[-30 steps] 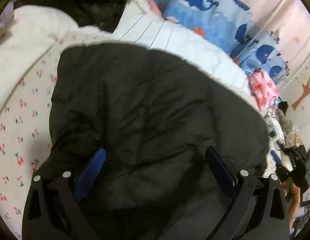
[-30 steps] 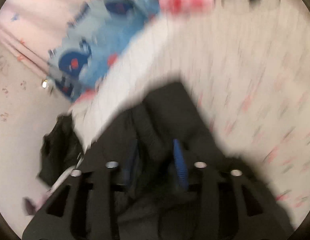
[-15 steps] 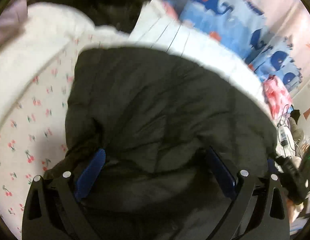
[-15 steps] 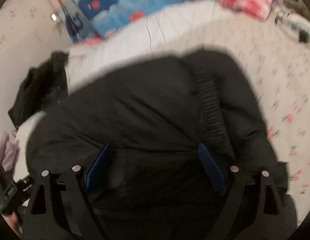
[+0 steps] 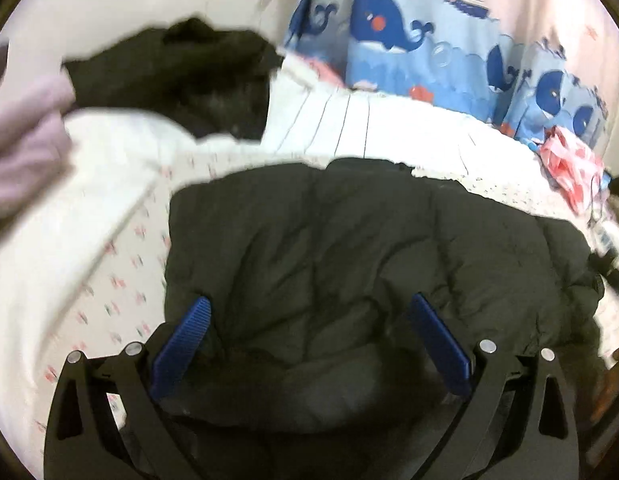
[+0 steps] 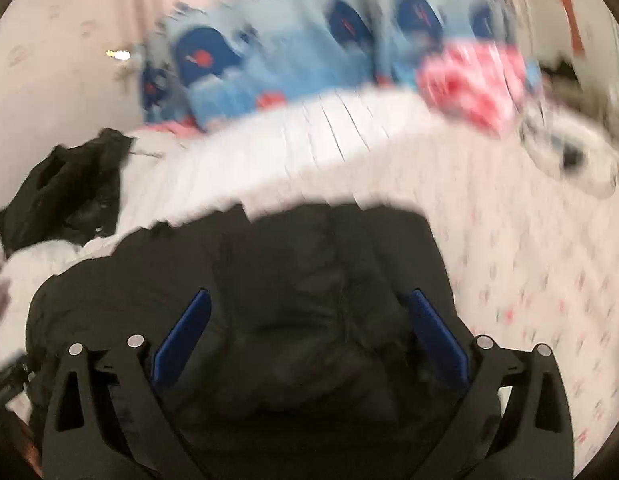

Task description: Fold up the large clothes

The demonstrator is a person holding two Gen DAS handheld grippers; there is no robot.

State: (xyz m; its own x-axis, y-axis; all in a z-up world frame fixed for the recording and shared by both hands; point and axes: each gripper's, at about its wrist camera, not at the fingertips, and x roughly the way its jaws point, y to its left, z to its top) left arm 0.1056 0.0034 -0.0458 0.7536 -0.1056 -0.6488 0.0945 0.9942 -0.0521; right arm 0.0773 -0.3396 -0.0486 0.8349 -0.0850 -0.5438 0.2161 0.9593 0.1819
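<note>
A large black padded jacket (image 5: 349, 248) lies folded on the cherry-print bed sheet (image 5: 121, 272). It also fills the lower middle of the right wrist view (image 6: 301, 280). My left gripper (image 5: 309, 312) is open, its blue pads spread wide above the jacket's near part. My right gripper (image 6: 307, 304) is open too, hovering over the same jacket with nothing between the pads. The right wrist view is blurred by motion.
Another black garment (image 5: 177, 72) lies heaped at the far left by the wall, also in the right wrist view (image 6: 65, 188). A lilac cloth (image 5: 21, 140) is at the left edge. Whale-print pillows (image 5: 393, 44) and a pink-red cloth (image 5: 569, 160) line the back.
My right gripper, shut on jacket fabric a second ago, has opened and let go. Both grippers have pulled back and tilted up, showing more of the wall and pillows.
</note>
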